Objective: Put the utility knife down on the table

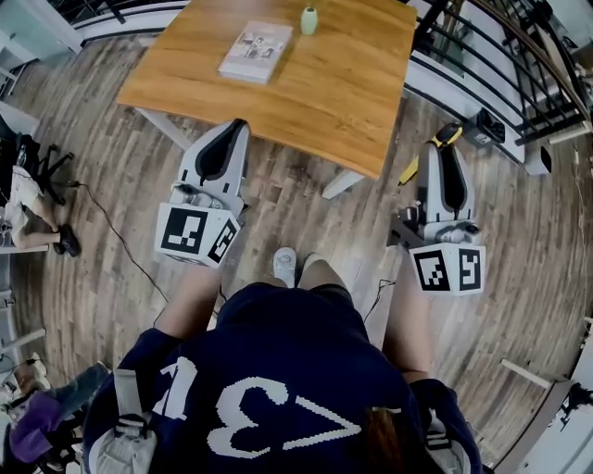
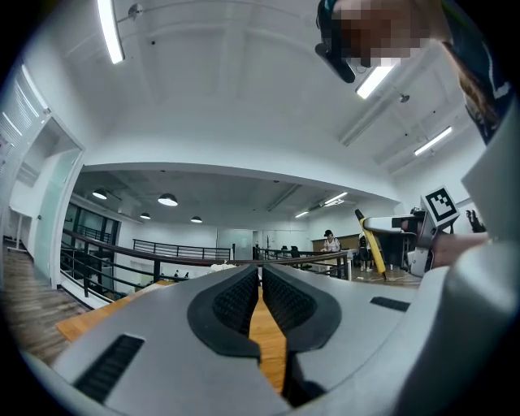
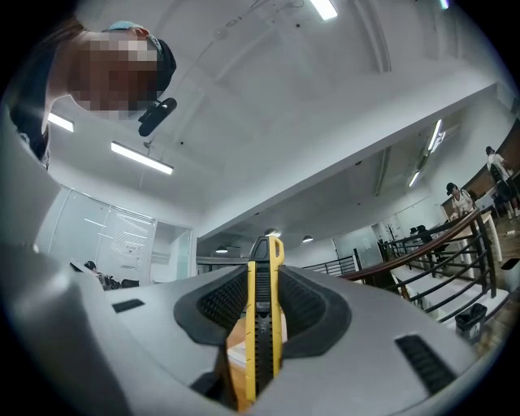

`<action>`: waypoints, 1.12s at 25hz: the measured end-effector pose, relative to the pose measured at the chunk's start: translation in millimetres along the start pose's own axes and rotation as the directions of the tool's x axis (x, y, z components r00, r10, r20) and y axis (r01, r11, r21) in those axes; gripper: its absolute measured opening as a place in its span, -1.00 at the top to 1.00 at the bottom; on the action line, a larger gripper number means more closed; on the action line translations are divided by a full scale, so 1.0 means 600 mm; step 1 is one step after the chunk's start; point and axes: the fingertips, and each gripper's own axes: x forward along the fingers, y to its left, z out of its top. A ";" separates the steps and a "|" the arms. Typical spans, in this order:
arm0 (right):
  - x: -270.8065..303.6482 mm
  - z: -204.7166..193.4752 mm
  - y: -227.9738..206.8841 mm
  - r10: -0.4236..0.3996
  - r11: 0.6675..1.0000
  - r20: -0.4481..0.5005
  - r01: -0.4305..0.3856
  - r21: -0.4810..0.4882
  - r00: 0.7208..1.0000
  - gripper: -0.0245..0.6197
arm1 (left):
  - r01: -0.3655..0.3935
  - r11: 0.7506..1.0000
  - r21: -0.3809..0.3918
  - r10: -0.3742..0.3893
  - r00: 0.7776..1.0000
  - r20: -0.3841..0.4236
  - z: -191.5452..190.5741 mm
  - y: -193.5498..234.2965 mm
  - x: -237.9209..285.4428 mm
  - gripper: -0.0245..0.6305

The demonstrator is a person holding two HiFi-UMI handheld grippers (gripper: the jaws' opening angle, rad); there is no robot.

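The yellow and black utility knife [image 3: 262,325] stands edge-on between the pads of my right gripper [image 3: 264,253], which is shut on it. In the head view, the right gripper [image 1: 448,141] hangs over the floor just right of the wooden table [image 1: 352,83], off its near right corner. The knife's yellow ends [image 1: 447,135] stick out of the jaws. My left gripper [image 1: 237,128] points at the table's front edge. Its jaws [image 2: 260,276] are closed to a thin slit with nothing held, and table wood [image 2: 268,337] shows through the slit.
A magazine [image 1: 256,51] and a small green bottle [image 1: 309,20] lie on the far part of the table. A black railing [image 1: 500,56] runs at the right. The person's shoe [image 1: 284,266] and a floor cable [image 1: 120,241] are below.
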 end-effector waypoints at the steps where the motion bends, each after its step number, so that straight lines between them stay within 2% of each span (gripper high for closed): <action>1: 0.010 -0.005 -0.005 -0.002 1.000 -0.005 0.002 0.003 1.000 0.53 | 0.000 1.000 -0.006 0.000 1.000 -0.007 -0.007 0.005 0.008 0.84; 9: 0.105 -0.038 -0.060 0.036 0.999 -0.001 -0.036 0.023 0.999 0.53 | -0.039 0.999 -0.004 0.039 0.999 -0.023 -0.038 0.042 0.091 0.84; 20: 0.314 -0.030 -0.210 0.134 0.990 0.039 -0.135 0.028 0.990 0.53 | -0.120 0.992 0.032 0.119 0.993 0.026 -0.024 0.086 0.312 0.84; 28: 0.404 -0.060 -0.274 0.168 0.984 0.014 -0.168 0.065 0.986 0.53 | -0.147 0.989 0.032 0.147 0.989 0.001 -0.048 0.101 0.408 0.84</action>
